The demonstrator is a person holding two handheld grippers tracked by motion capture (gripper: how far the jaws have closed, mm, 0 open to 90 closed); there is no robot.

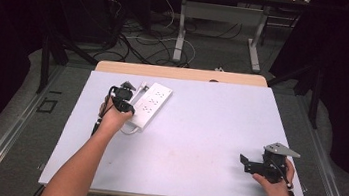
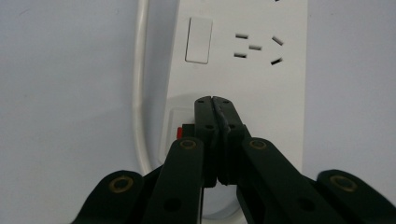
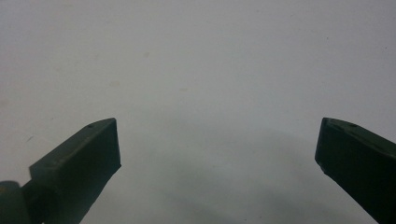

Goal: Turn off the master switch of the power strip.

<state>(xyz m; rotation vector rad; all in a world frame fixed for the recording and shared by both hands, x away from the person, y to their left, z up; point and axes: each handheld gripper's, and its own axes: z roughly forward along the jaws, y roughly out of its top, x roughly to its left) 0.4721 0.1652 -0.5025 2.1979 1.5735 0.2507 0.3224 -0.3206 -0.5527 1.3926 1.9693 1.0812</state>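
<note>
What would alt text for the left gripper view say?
The left gripper, its two black jaws shut together, points down at the switch end of a white power strip on a pale table. The strip's white cord runs alongside, with a red switch beside the jaws.

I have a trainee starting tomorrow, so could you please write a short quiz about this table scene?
1. True or false: the left tool is closed, its tip over the power strip.
2. The right tool is: A) closed on a cable, B) open above the bare table, C) holding the strip.
3. Fill in: beside the left tool's tip, on the strip, sits a small ____ switch.

Key: 1 true; 2 B; 3 red.
</note>
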